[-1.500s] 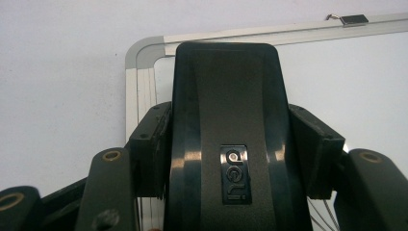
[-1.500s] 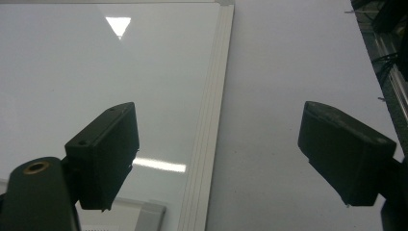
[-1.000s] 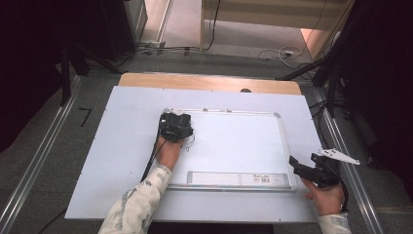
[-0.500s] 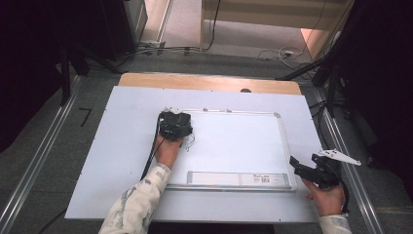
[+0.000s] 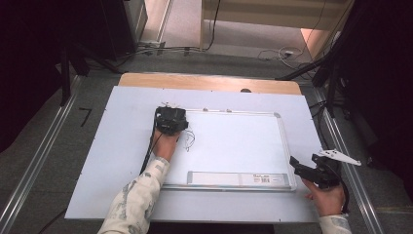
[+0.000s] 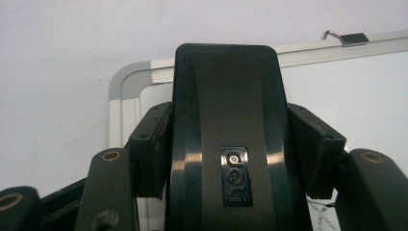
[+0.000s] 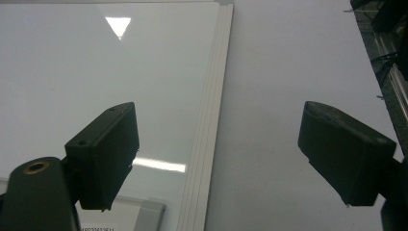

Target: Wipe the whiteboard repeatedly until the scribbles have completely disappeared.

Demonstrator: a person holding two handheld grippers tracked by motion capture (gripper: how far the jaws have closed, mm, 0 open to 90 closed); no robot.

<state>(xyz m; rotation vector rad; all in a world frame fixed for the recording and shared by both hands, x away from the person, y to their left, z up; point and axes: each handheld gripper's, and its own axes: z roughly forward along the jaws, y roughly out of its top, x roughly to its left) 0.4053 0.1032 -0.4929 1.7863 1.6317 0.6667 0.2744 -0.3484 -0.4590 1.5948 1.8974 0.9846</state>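
Left fingers clenched on a black whiteboard eraser; one pad flat against each long side, eraser upright between them with its logo badge facing the camera; they have just been closing a touch tighter on it. In the high view the left gripper sits at the top-left corner of the whiteboard, left hand behind it, patterned sleeve trailing toward the near edge. Just beyond the left fingers: the board's rounded aluminium corner; further off to their right, a small hanger clip on the top frame rail. Thin marker scribbles on the board just beside the left fingers, on the side nearer the person; can't tell if the eraser touches the surface.

Right fingers released, wide apart, nothing between them. Right gripper hangs at the board's lower-right corner, right hand behind it; the board's right frame rail runs up between the two fingers, closer to the left one; white board surface beyond the left finger, bare white counter beyond the right one. Marker tray with a barcode label lies along the board's near edge, off to the left of the right fingers; grey three-cornered plate on top of the right gripper.
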